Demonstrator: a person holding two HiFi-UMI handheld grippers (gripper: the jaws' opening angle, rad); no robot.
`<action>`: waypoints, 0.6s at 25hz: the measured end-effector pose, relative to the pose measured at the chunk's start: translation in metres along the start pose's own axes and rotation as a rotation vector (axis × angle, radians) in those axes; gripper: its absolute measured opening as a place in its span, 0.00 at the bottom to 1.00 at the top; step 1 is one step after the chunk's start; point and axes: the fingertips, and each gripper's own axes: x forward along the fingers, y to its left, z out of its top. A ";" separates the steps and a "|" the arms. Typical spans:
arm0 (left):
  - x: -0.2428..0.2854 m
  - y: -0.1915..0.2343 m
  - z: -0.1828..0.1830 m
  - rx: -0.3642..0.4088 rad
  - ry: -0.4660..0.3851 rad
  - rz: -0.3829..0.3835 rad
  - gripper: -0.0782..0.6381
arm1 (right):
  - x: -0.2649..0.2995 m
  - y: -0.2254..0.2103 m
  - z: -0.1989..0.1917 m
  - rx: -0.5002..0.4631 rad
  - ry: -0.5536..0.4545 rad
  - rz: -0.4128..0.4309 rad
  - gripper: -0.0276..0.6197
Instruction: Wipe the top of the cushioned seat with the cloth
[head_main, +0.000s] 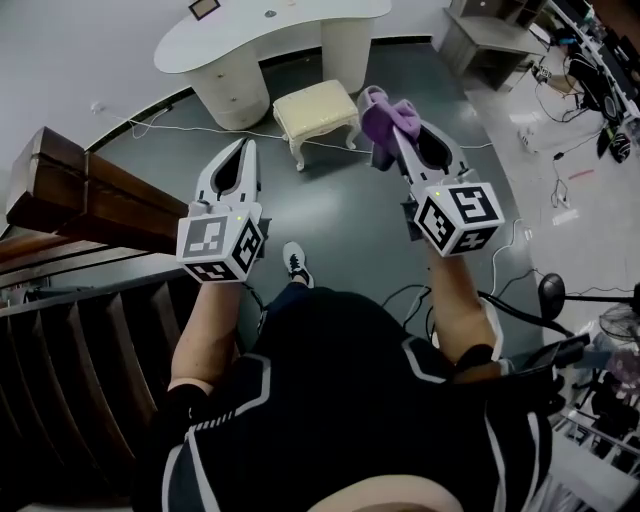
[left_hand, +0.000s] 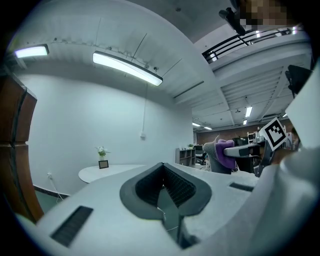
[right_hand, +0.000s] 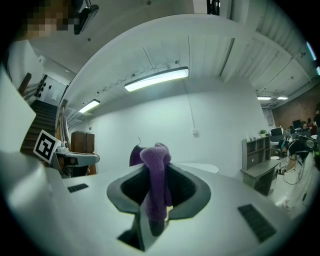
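Right gripper (head_main: 393, 130) clamps my purple cloth (head_main: 382, 113); left gripper (head_main: 244, 150) closed, empty; cushioned seat (head_main: 316, 106) at twelve o'clock.

Curved white table (head_main: 300, 22), wooden staircase (head_main: 95, 200)

Readable text: none.
Marker cubes (head_main: 221, 243): black-and-white square codes, no letters.
Framed picture (head_main: 205, 9), far table: illegible.

The cushioned seat (head_main: 316, 106) is a small cream stool with a padded square top and curved legs. It stands upright on the dark floor (head_main: 330, 215). The purple fleecy cloth (right_hand: 154, 172) is bunched and pinched between the jaws of the right gripper (head_main: 396, 130), in the air and apart from the seat.
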 end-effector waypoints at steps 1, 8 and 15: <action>0.008 0.009 0.002 -0.003 -0.004 -0.001 0.11 | 0.010 0.001 0.001 -0.004 0.007 0.000 0.19; 0.066 0.073 -0.007 0.018 0.024 -0.029 0.11 | 0.096 0.009 -0.003 -0.015 0.039 -0.016 0.19; 0.112 0.126 -0.012 -0.043 0.033 -0.085 0.11 | 0.164 0.009 -0.003 -0.024 0.072 -0.049 0.19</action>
